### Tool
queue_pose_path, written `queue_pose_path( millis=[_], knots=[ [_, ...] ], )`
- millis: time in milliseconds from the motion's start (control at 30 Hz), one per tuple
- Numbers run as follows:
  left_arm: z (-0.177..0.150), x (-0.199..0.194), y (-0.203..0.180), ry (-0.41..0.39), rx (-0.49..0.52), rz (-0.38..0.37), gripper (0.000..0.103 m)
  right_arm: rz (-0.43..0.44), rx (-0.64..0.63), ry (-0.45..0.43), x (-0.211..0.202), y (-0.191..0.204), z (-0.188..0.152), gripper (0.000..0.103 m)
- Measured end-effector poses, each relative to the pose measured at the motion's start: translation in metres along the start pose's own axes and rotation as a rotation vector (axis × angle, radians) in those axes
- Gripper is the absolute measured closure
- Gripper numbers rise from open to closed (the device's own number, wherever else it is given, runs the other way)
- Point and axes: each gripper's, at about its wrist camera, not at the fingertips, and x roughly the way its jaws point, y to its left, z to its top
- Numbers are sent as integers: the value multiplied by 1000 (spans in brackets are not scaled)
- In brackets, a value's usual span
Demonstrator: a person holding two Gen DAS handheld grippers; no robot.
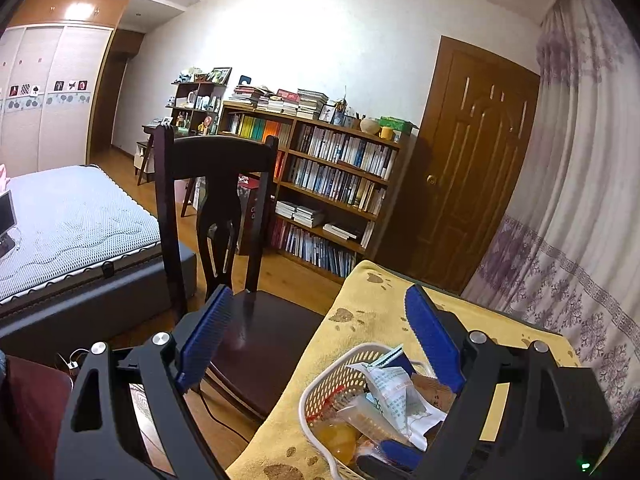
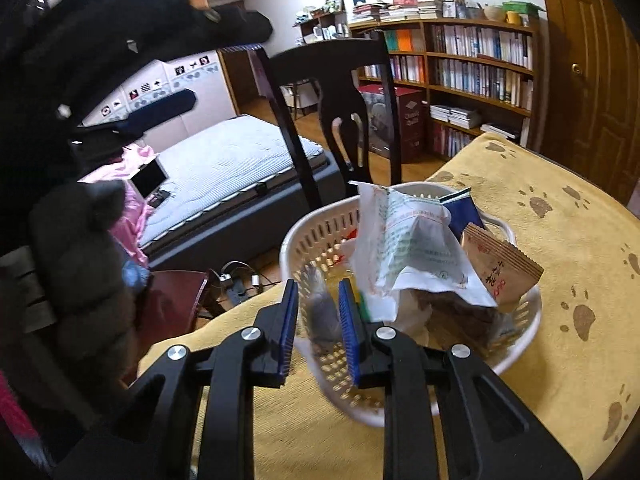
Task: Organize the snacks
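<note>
Left claw [image 1: 320, 320] wide open, empty, above white basket [image 1: 340, 364] of snack packets on yellow-towelled surface [image 1: 372, 304]. Right claw [image 2: 318, 304] nearly closed on blurred grey packet [image 2: 322, 320] at basket [image 2: 316, 232] near rim; white packet [image 2: 408, 244] on top.

A white perforated plastic basket [image 2: 320, 236] sits on yellow, nappy terry cloth [image 2: 560, 280]. Inside lie a crinkly glossy white wrapper [image 2: 412, 240] and a matt brown paper sachet [image 2: 500, 264]. The chair [image 1: 256, 340] is dark, glossy lacquered wood
</note>
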Motion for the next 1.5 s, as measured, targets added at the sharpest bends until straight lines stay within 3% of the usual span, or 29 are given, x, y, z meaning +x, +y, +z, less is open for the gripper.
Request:
queue_pose_path(
  millis=[100, 200, 633, 833, 900, 1133, 1200, 1500],
  knots=[
    [-1, 3, -1, -1, 17, 21, 12, -11, 10, 1, 3, -6, -3, 69],
    [0, 1, -4, -17, 43, 53, 10, -3, 30, -8, -2, -11, -5, 69],
    [1, -6, -11, -27, 64, 36, 9, 46, 57, -67, -42, -20, -32, 59],
    [-1, -7, -15, -24, 85, 33, 5, 6, 92, -82, -54, -27, -39, 53],
    [-2, -8, -18, -28, 104, 41, 5, -20, 110, -101, -60, -29, -40, 35],
    [-5, -14, -37, -56, 195, 61, 3, -113, 102, -151, -76, -29, -43, 34],
    [-7, -17, -43, -65, 221, 62, 3, -136, 94, -162, -81, -27, -44, 22],
    [-15, -29, -61, -80, 298, 67, 3, -209, 67, -221, -105, -22, -47, 16]
  ],
)
